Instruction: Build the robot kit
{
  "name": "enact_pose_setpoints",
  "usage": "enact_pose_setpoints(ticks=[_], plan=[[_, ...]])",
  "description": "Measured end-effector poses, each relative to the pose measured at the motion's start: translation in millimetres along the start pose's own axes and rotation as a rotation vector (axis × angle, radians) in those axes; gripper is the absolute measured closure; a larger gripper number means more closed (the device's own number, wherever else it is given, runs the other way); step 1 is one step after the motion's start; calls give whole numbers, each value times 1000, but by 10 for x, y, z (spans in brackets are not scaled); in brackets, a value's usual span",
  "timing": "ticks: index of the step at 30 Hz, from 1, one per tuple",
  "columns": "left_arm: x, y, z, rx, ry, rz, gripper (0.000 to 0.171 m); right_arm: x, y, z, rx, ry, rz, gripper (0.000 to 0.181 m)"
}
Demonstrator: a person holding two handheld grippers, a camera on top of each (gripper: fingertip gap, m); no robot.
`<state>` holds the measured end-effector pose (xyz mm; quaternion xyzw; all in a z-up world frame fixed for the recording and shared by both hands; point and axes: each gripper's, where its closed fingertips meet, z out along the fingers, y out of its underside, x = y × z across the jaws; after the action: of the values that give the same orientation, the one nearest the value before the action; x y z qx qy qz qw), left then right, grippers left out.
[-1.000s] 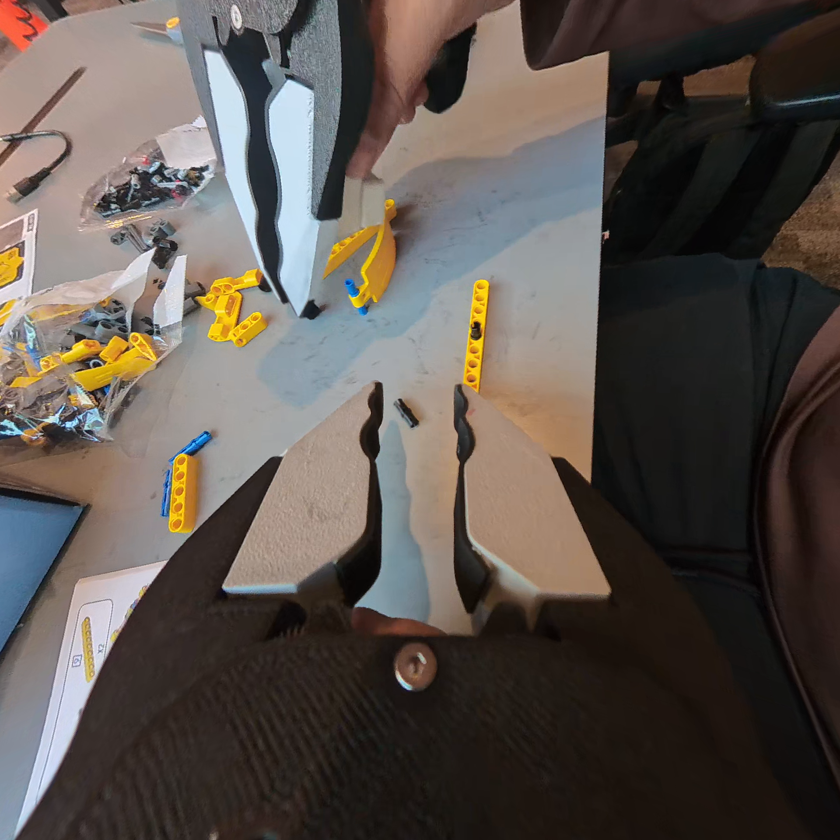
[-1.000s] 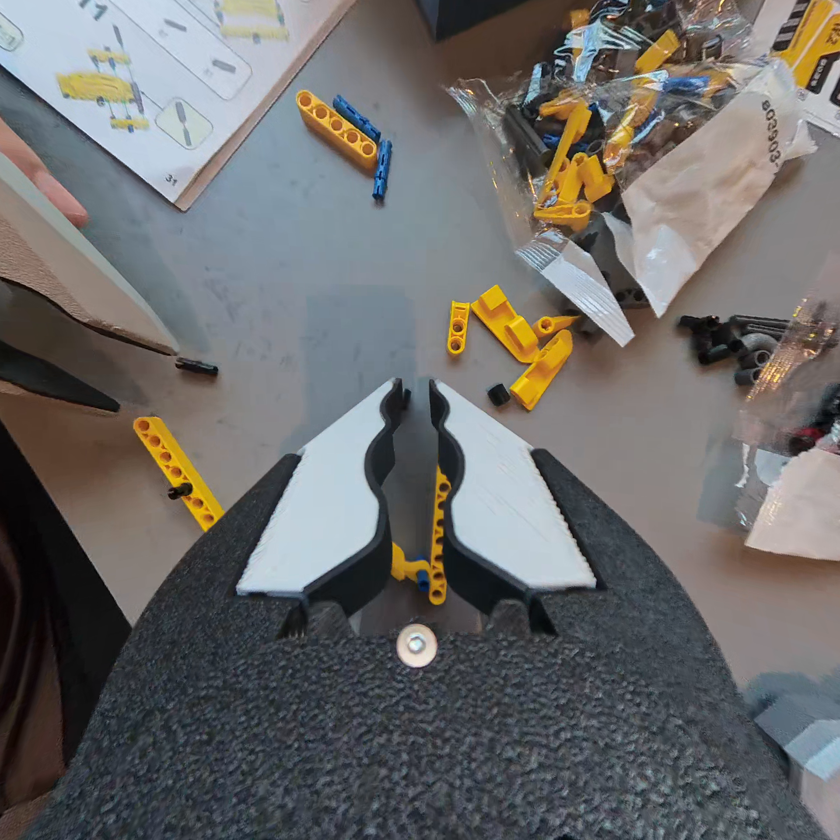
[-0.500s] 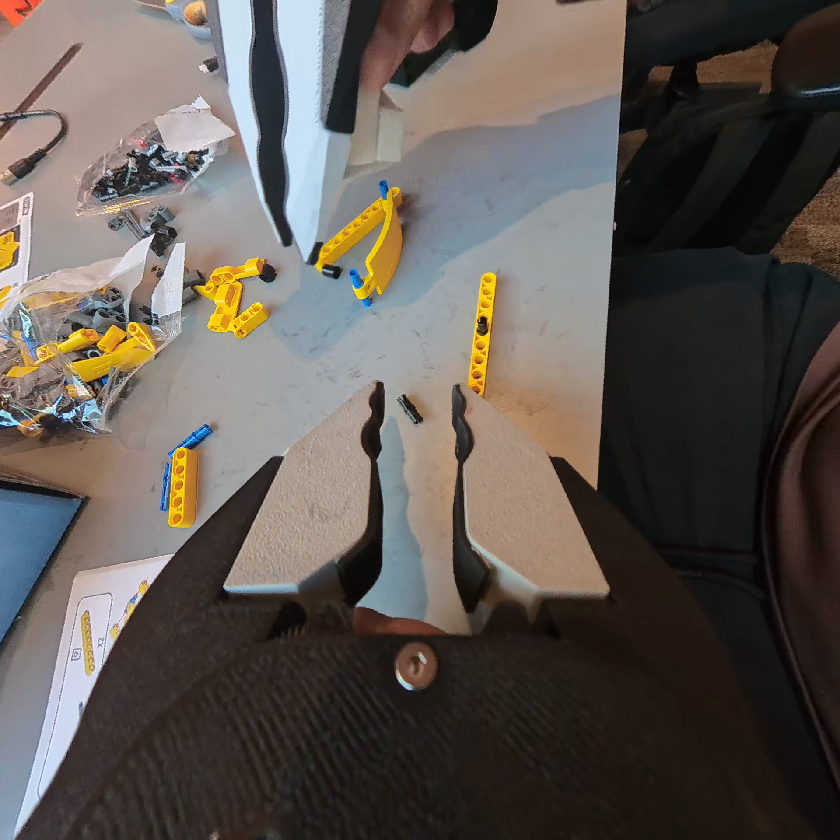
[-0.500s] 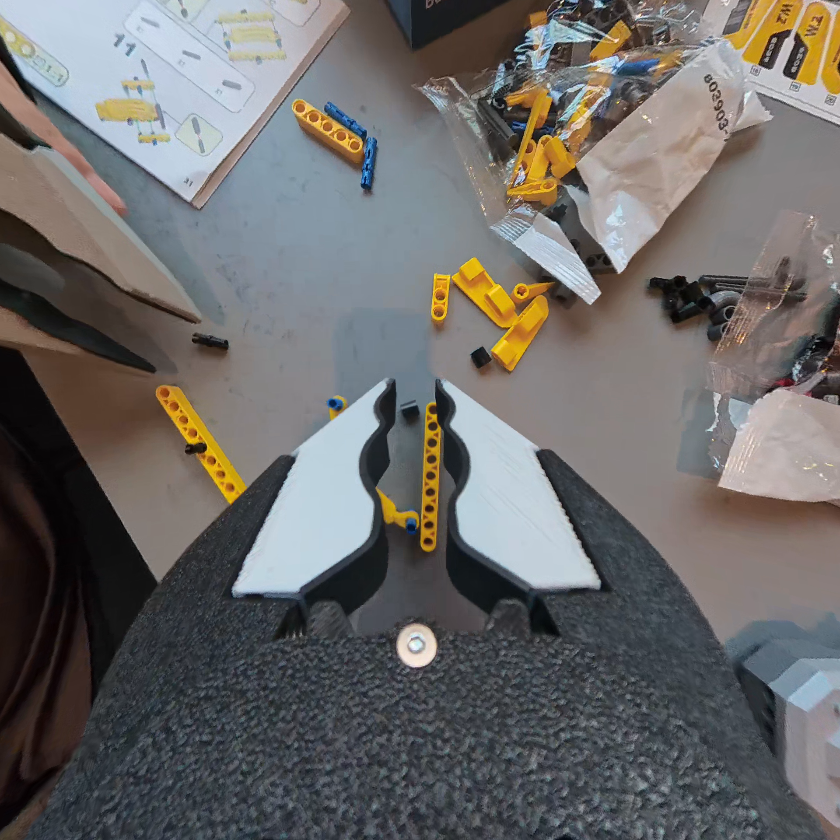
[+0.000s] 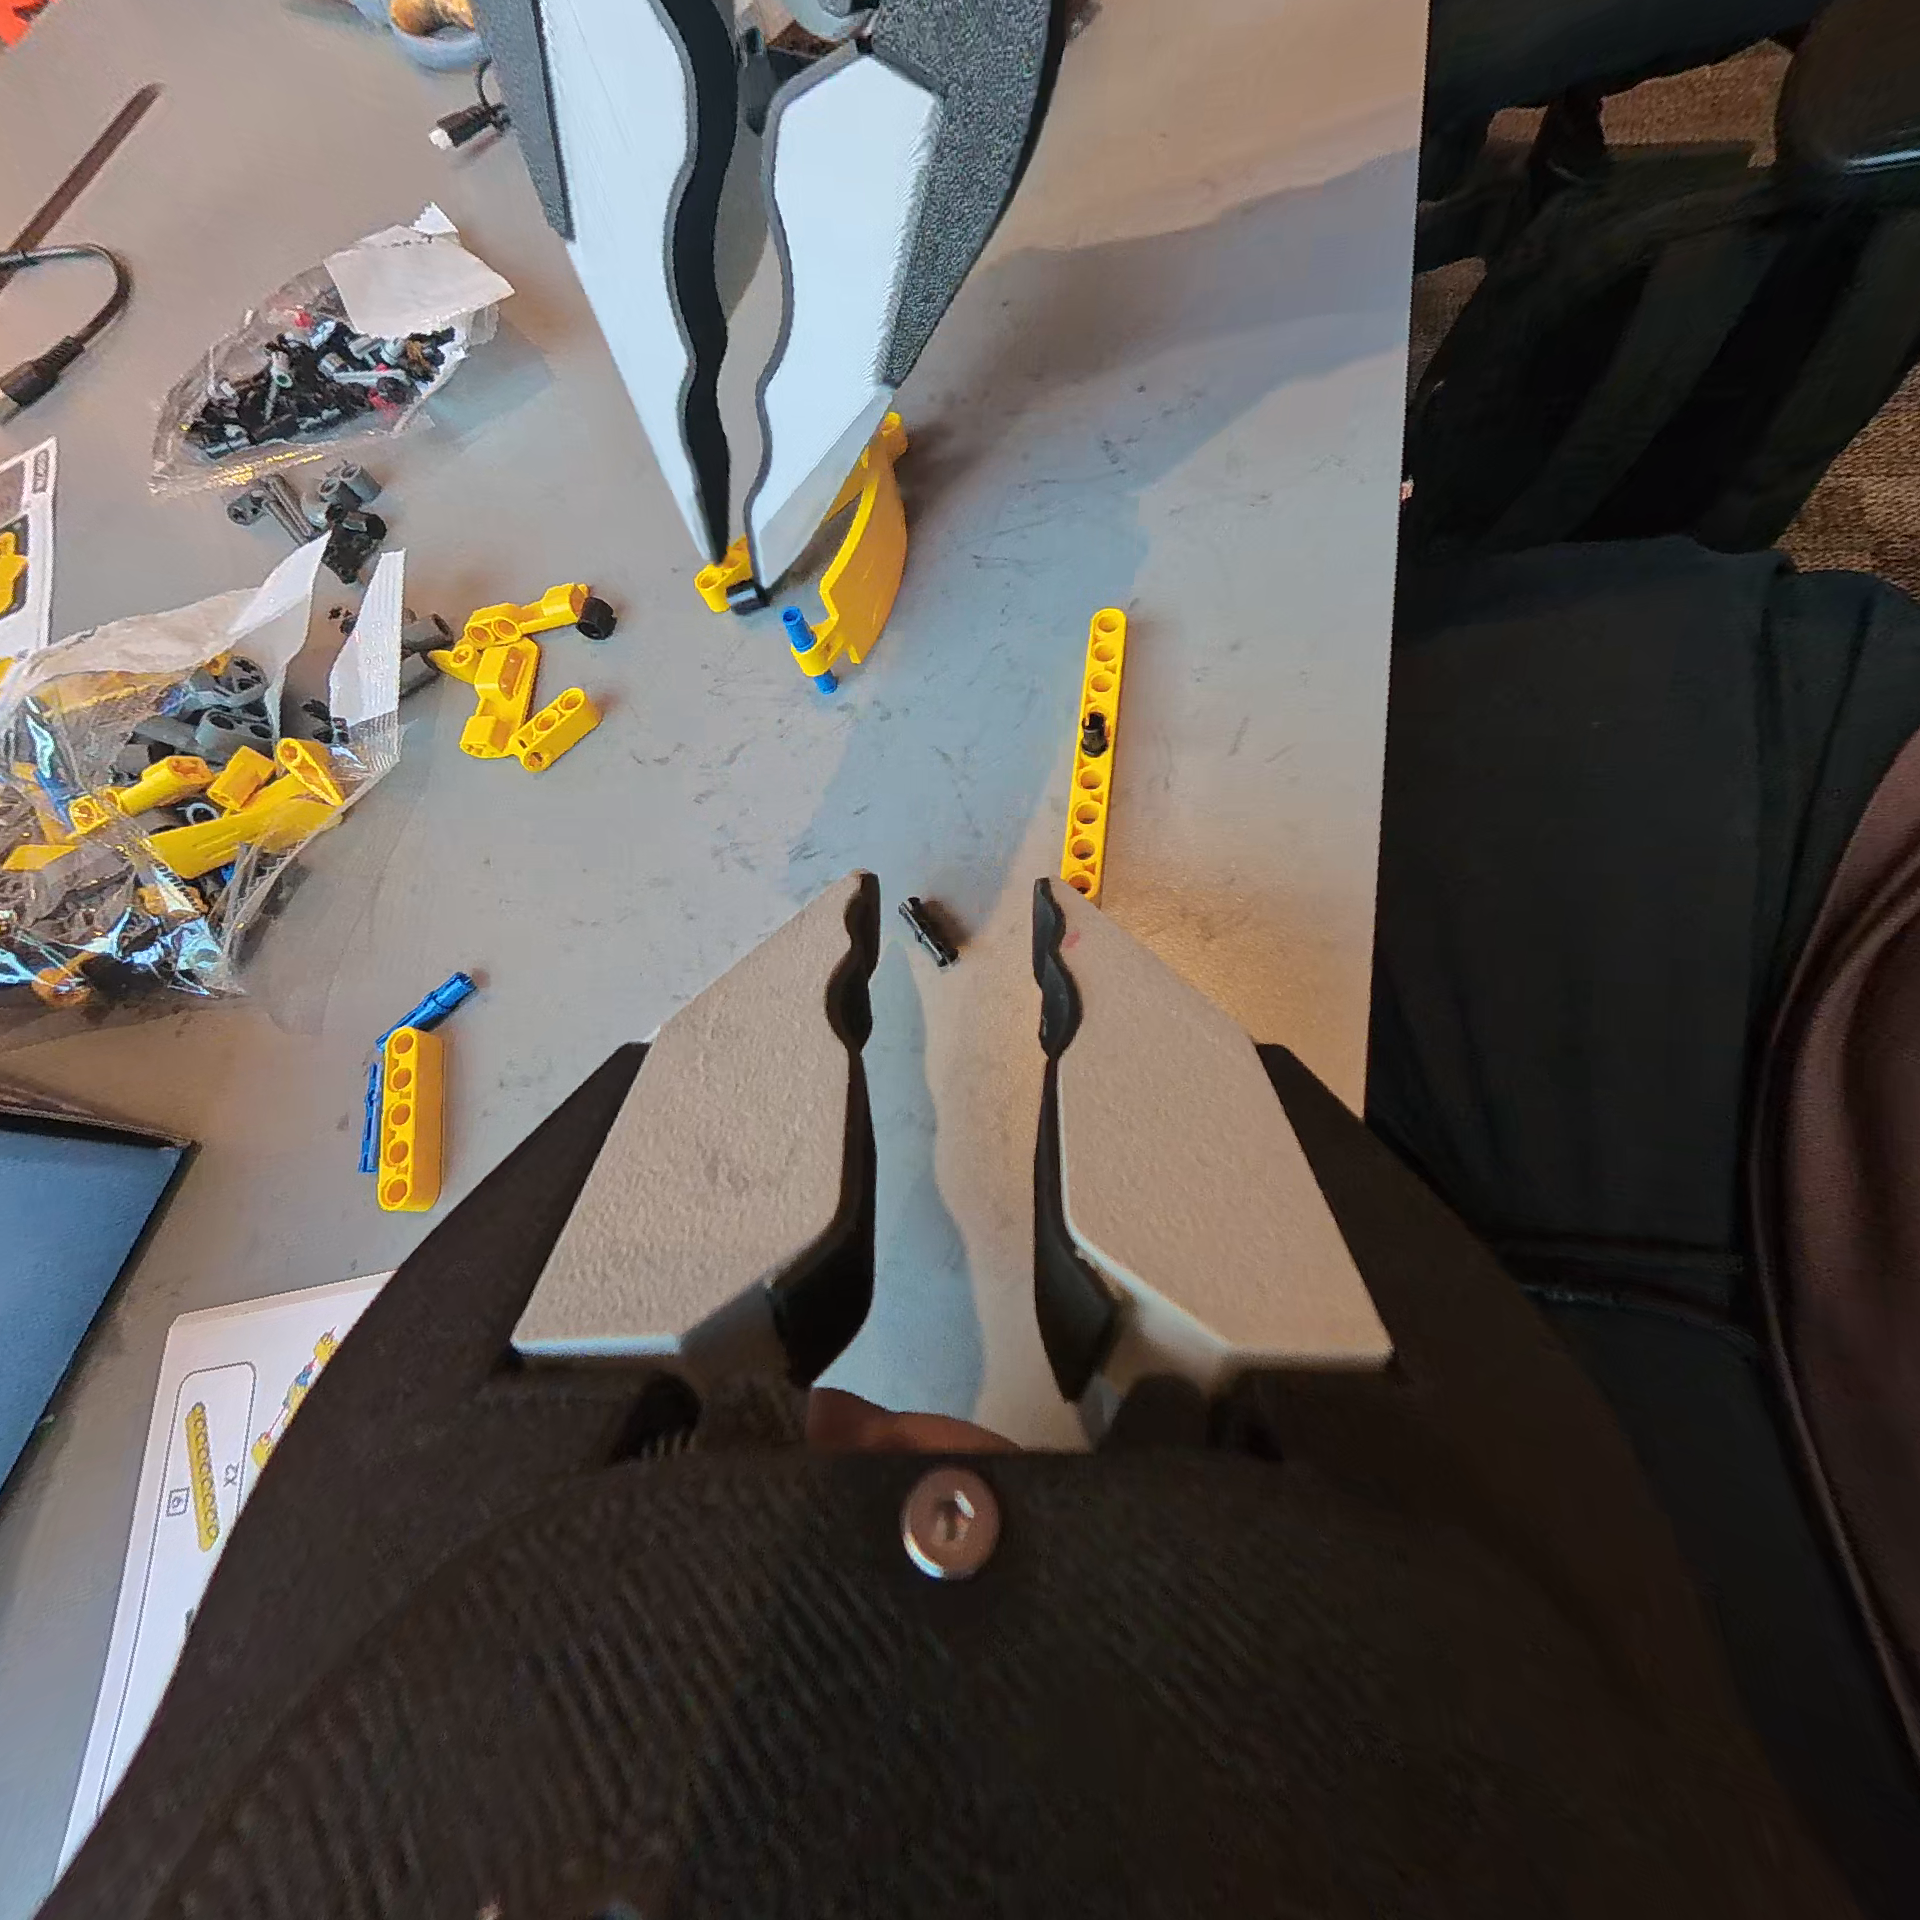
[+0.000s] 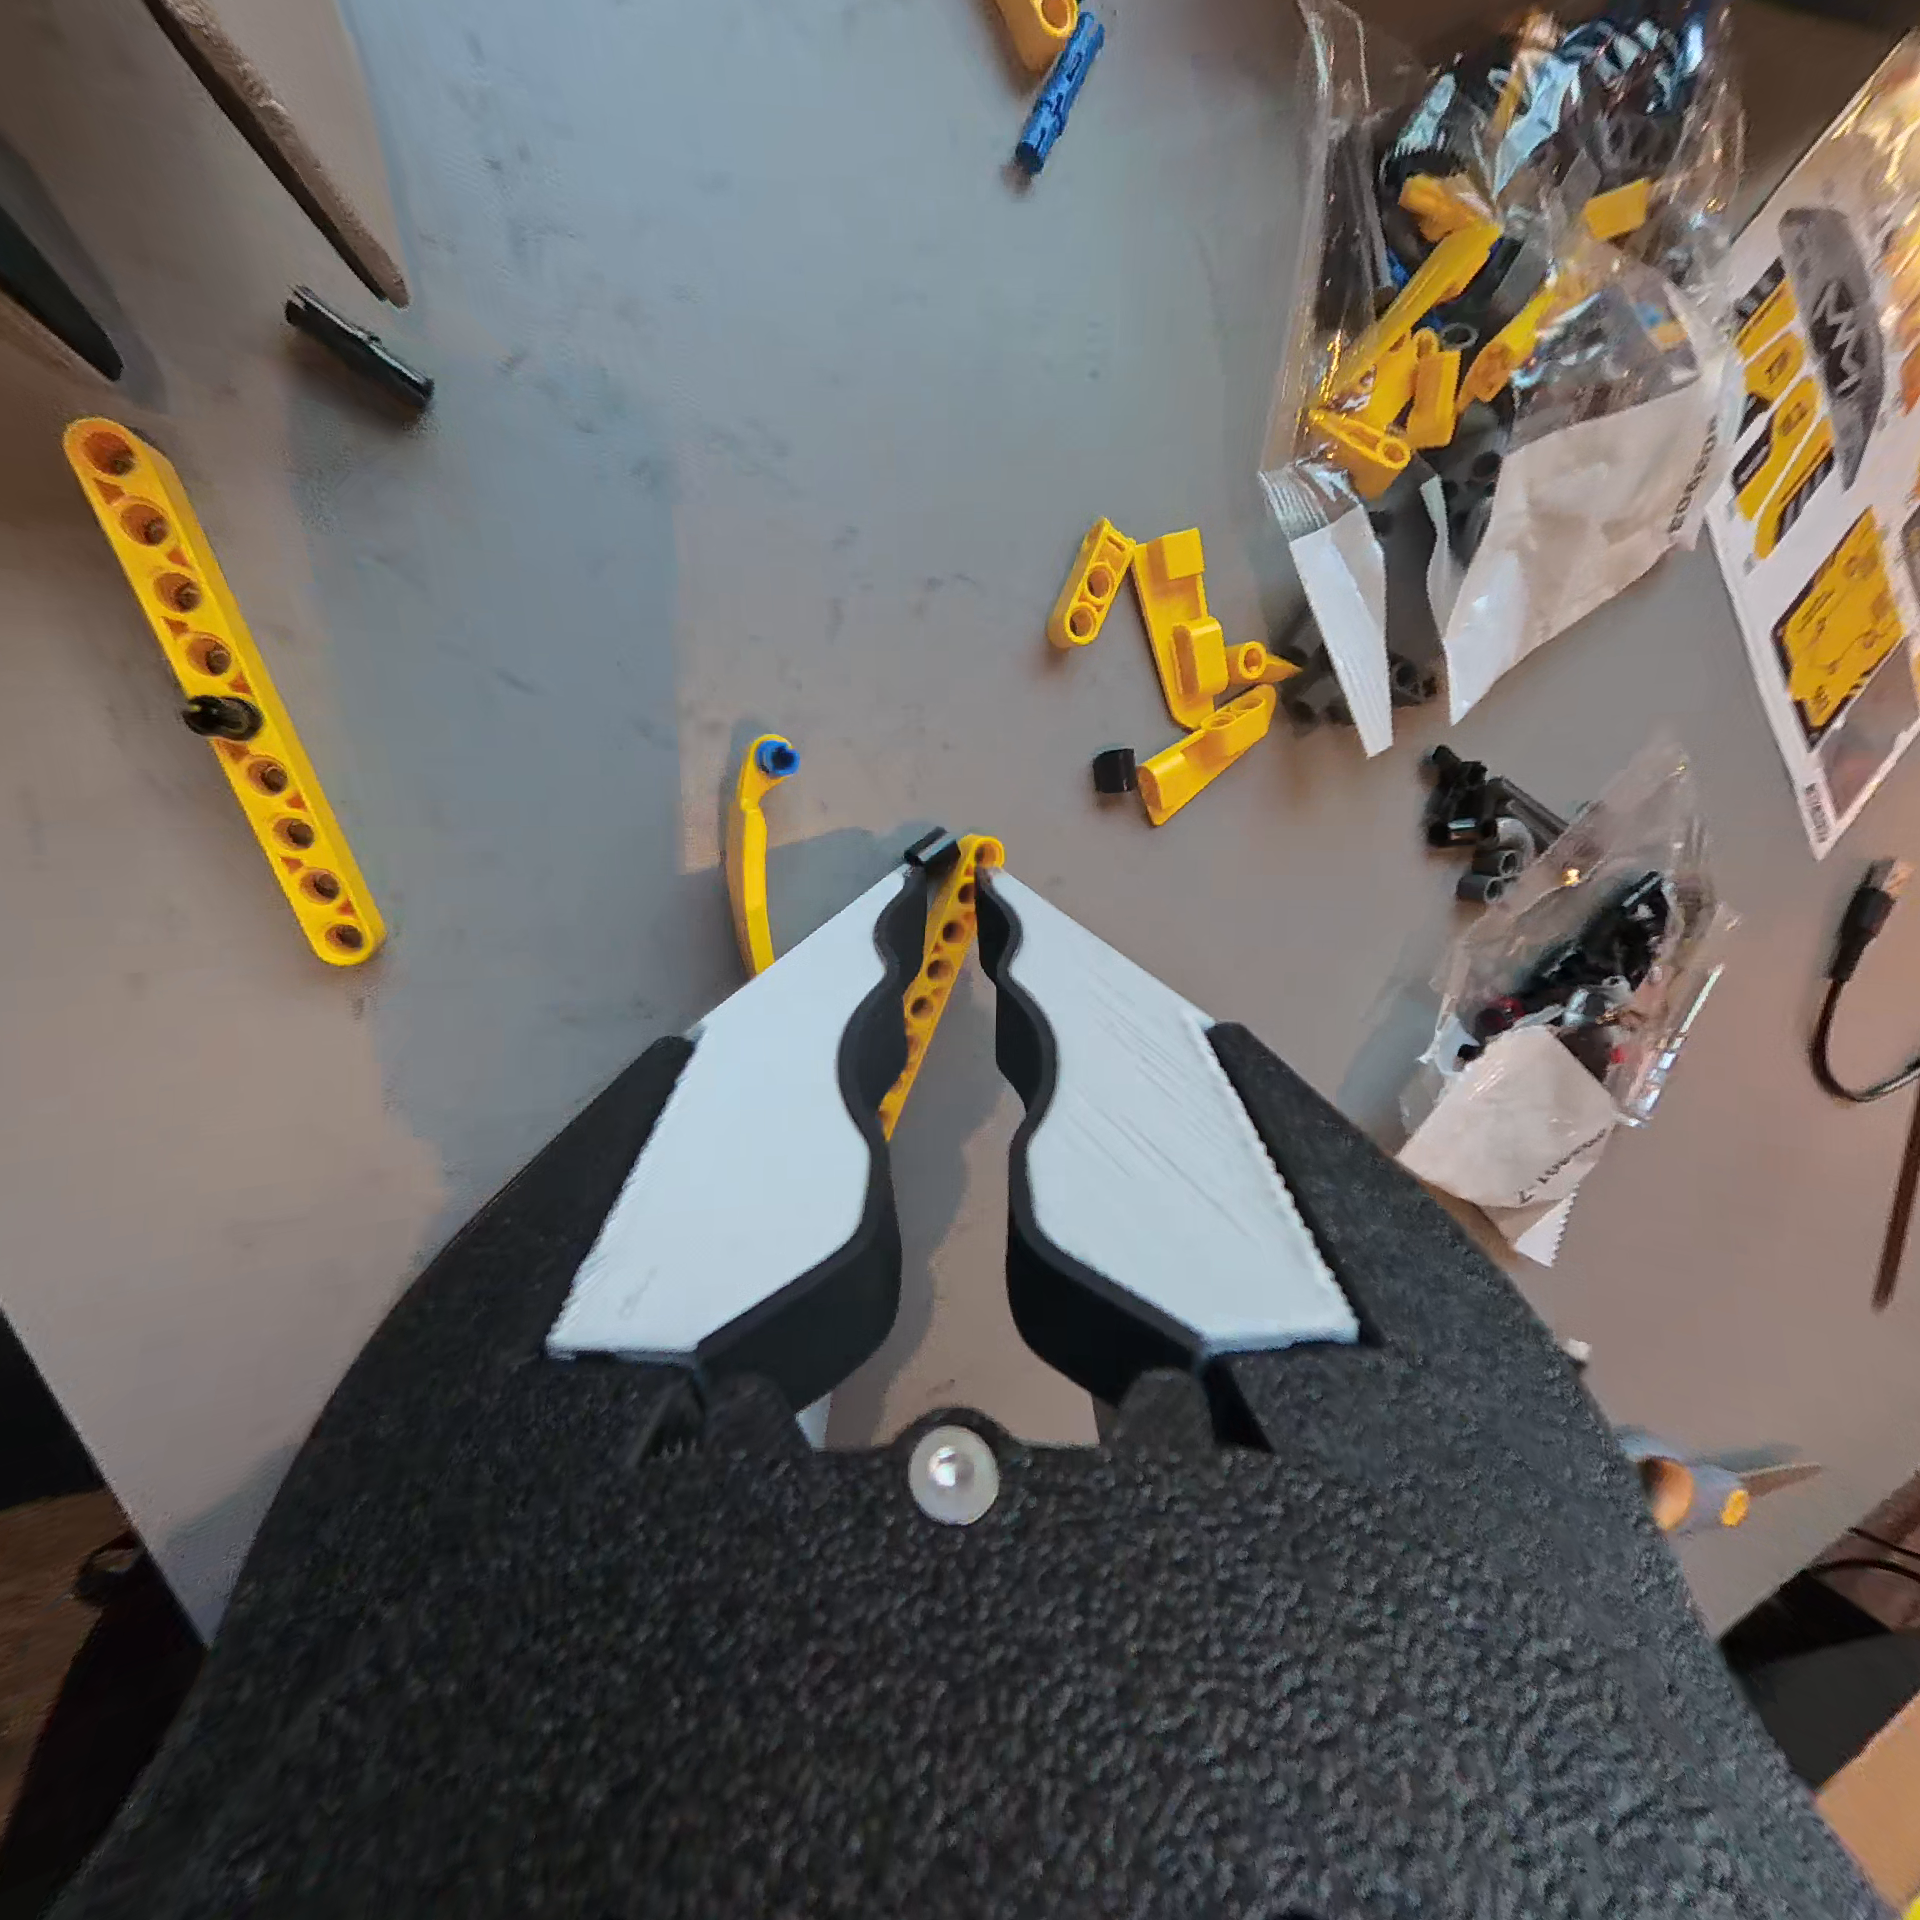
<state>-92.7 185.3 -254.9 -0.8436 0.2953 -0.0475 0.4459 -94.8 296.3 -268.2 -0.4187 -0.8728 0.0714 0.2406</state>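
Note:
My right gripper (image 6: 951, 871) is shut on the thin yellow beam (image 6: 940, 966) of a small yellow assembly that rests on the grey table. The assembly has a curved yellow panel (image 6: 743, 883), a blue pin (image 6: 774, 756) and a black pin (image 6: 928, 847) at the beam's tip. In the left wrist view the right gripper (image 5: 738, 582) stands steeply on the assembly (image 5: 868, 551). My left gripper (image 5: 951, 899) is open and empty, low over the table, with a loose black pin (image 5: 928, 932) between its fingertips. A long yellow beam (image 5: 1093, 748) carrying a black pin lies just right of it.
Opened bags of parts (image 5: 156, 790) (image 5: 312, 364) and loose yellow pieces (image 5: 520, 686) lie at the left. A short yellow beam with blue pins (image 5: 410, 1117) and an instruction booklet (image 5: 208, 1455) lie near me. The table edge (image 5: 1392, 727) is close on the right, with a seated person's lap beyond. Left tips to right tips: about 12 centimetres.
The right gripper had let go of the assembly and lifted off it. It has now come back down and closed on the assembly's beam. My left gripper has hardly moved.

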Motion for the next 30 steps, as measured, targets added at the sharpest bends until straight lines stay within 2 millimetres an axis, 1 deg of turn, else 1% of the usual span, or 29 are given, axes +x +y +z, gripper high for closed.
enact_pose_setpoints(ticks=[5, 7, 11, 13, 15, 20, 24, 27, 30], plan=[[3, 4, 4, -3, 4, -1, 146, -45, -42, 34, -8, 4, -86, 173], [3, 5, 5, -4, 4, -1, 146, -41, -49, 40, -18, -1, -88, 174], [10, 14, 13, -10, 8, 2, 146, -48, -73, 70, -25, -4, -100, 181], [15, 19, 17, -15, 8, 7, 146, -46, -81, 73, -27, 0, -108, 181], [18, 24, 21, -18, 6, 10, 146, -40, -81, 67, -25, -6, -82, 179], [18, 26, 23, -20, 7, 11, 146, -68, -144, 22, 52, -92, 84, 172], [20, 31, 27, -24, 6, 14, 146, -67, -159, 56, 78, -129, 171, 171], [23, 34, 30, -26, 7, 16, 146, -45, -143, 96, 76, -128, 201, 175], [20, 35, 30, -26, 6, 14, 146, -29, -150, 94, 90, -120, 215, 175]])
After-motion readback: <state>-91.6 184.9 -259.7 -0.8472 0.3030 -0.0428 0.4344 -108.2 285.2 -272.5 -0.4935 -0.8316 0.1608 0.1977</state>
